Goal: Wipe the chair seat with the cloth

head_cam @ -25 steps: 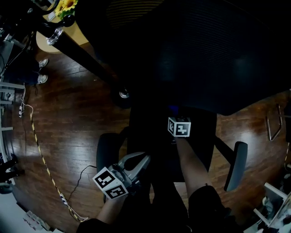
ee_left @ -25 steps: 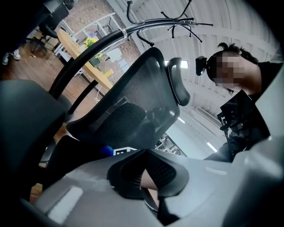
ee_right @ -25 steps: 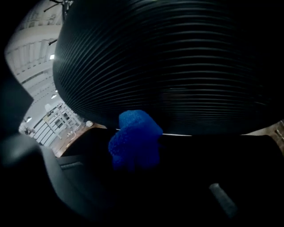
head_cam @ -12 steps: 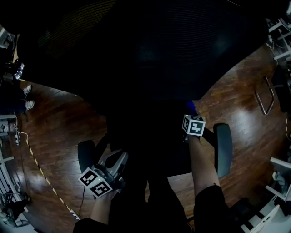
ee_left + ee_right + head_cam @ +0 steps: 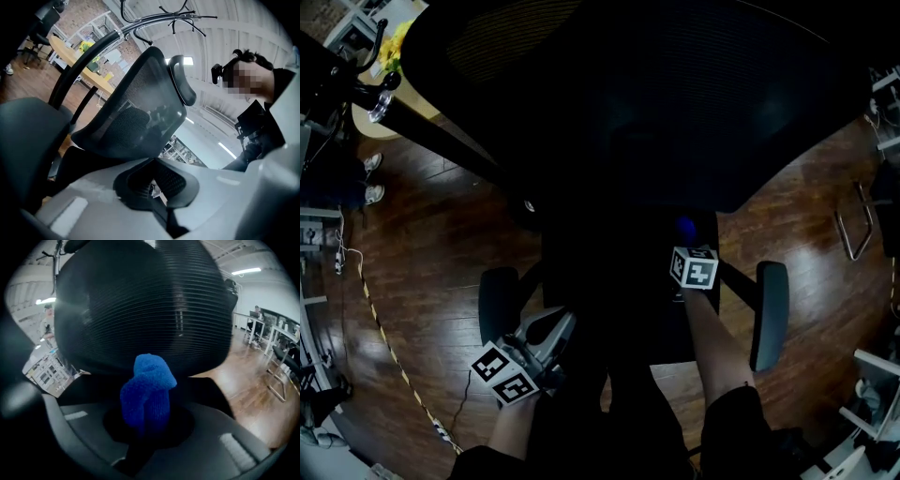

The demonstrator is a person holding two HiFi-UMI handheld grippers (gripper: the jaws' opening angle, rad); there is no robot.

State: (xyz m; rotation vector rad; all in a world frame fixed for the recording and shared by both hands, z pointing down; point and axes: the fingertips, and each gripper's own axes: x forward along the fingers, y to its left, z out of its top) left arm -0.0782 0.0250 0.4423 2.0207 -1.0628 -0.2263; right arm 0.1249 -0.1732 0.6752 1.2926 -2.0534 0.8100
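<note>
A: Nearest first. What's each side doing?
B: Left hand-held gripper (image 5: 567, 321) sits by the chair seat's (image 5: 619, 291) left front edge, jaws together, nothing betw. them. Right hand-held gripper (image 5: 145, 430) is over the seat's right half, clamped tight on the blue cloth (image 5: 147, 387).
A: Cloth on the seat?
B: Can't tell, head view's too dark. It's bunched into a wad sticking out past the jaws, toward the seat's rear.
A: Beyond the seat?
B: Backrest (image 5: 140, 301) rises right behind it; an armrest (image 5: 771, 314) on the seat's right.
A: Risks?
B: My guess: the wad's small, so w/ hard pressure the jaws, not fabric, may scrape the seat. Drag could also tug the cloth loose. Nothing steadies the chair, so a push prob. swivels it, and a long stroke bumps the backrest.
</note>
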